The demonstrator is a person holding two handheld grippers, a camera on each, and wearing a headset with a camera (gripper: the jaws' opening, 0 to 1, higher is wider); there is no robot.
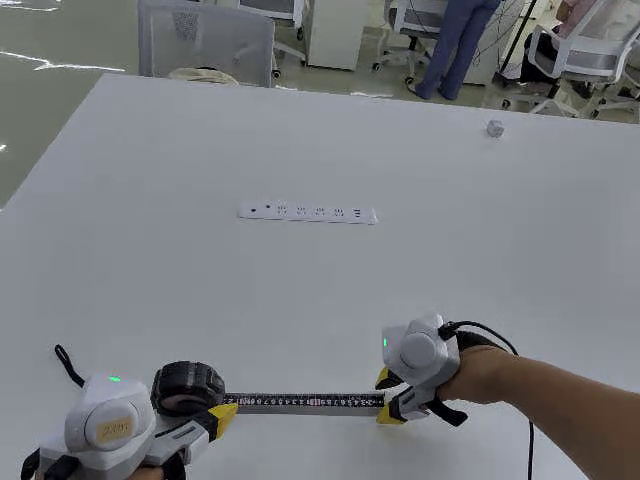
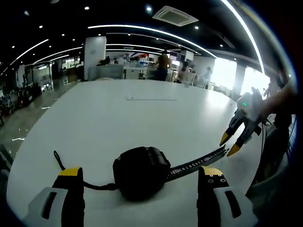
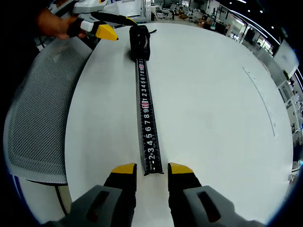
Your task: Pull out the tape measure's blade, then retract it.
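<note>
Near the front edge of the white table [image 1: 300,300], at the left, sits the tape measure [image 1: 187,388], a round black case. Its blade [image 1: 305,402] is pulled out. It lies flat on the table and runs to the right along the front edge. A thin black strap [image 1: 68,364] lies on the table to the left of the case.

The left claw [image 2: 140,171] has its two jaws spread wide. The black case sits between them, and neither jaw touches it. This claw grips nothing.

The right claw [image 3: 152,169] is at the other end of the blade. Its yellow jaws are a little apart, one on each side of the blade's tip. In the right gripper view a thin gap shows on both sides, so it is not squeezing the blade. A hand [image 1: 478,372] holds this claw, and a black cable [image 1: 490,328] loops out from it.

In the middle of the table lies a white power strip [image 1: 308,212]. Close to the far right corner sits a small grey thing [image 1: 494,128], too small to make out. Past the far edge are a grey chair [image 1: 205,40] and a person [image 1: 455,40] standing on the floor.
</note>
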